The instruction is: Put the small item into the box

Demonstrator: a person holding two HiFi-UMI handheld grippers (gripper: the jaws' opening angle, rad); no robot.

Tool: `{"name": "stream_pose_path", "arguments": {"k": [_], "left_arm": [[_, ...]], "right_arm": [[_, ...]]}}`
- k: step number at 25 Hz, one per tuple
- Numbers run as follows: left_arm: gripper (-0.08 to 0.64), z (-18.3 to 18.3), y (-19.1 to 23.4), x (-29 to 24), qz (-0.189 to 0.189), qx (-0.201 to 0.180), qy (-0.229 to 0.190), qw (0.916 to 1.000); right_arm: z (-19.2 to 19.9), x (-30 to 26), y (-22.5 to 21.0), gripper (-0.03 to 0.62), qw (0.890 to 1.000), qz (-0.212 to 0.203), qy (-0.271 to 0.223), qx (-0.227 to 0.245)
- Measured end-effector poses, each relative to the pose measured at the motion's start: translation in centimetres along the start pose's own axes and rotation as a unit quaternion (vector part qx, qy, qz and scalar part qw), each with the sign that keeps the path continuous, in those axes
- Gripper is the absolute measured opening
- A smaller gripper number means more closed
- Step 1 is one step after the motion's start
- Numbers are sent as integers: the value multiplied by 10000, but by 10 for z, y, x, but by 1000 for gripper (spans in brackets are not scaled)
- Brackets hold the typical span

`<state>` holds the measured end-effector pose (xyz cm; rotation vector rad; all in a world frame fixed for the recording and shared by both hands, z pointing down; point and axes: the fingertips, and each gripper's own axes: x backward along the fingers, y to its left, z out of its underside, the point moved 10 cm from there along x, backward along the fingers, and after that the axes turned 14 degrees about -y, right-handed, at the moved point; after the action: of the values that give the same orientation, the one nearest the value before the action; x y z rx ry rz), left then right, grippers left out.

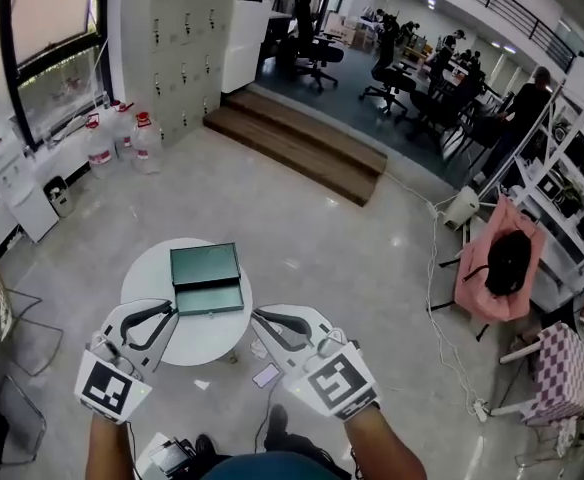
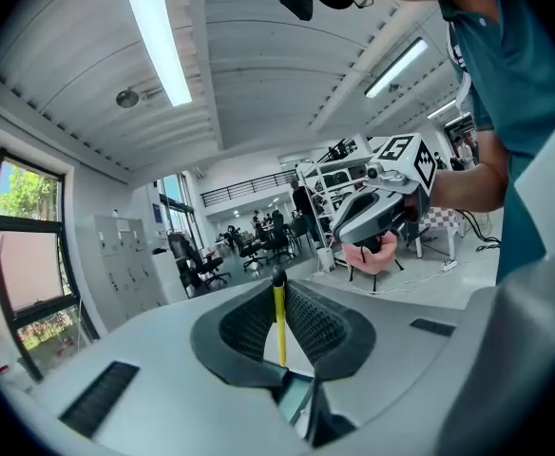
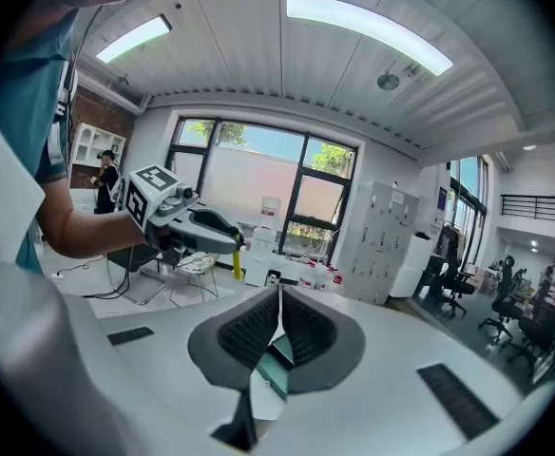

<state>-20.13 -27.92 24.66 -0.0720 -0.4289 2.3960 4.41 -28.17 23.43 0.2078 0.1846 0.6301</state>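
Seen from above, two bare forearms reach forward from the bottom edge, each hand holding a gripper roughly level and angled inward toward the other. The left gripper (image 1: 169,311) is clamped on a thin yellow stick (image 2: 279,323) with a dark tip. The stick stands upright between the ribbed pads (image 2: 244,329) and also shows from the right gripper view (image 3: 237,261). The right gripper (image 1: 260,319) has its jaws pressed together with nothing between them.

Just past the tips is a small round white table (image 1: 140,276). The left tips lie over its near edge and the right tips at its right rim. A green box (image 1: 207,279) sits on the table between the two grippers, its lid open and leaning back. The left tips are just beside its near left corner; whether they touch it cannot be told.

A small flat phone-like object (image 1: 266,375) lies on the pale floor near the table's foot. A wire chair (image 1: 7,318) stands to the left, and cables (image 1: 438,298) trail across the floor to the right, toward a pink chair (image 1: 496,264).

Beyond the table the floor is open up to a wooden step (image 1: 297,146). Water jugs (image 1: 122,140) stand by the far left wall, and office chairs lie beyond the step.
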Motion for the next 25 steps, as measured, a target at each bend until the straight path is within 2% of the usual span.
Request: {"name": "stream_pose_path", "arguments": {"k": [5,11,17,25], "left_arm": [[54,45,11,-51,-212,182,319,9991],[54,106,34,-95,-308,353,670,9967],[53,175,58,-116,-340,582,931,9934],[53,261,66,-137,-294,804,1302,9878]], "right_arm": [[51,-22,-56,40,9994,-332,35,-89],[101,-53,-102,40,9982,-374,82,-460],[155,-89,-124,40,9969,-390,234,-637],[224,-114,-139,40,9946,-371,440,-868]]}}
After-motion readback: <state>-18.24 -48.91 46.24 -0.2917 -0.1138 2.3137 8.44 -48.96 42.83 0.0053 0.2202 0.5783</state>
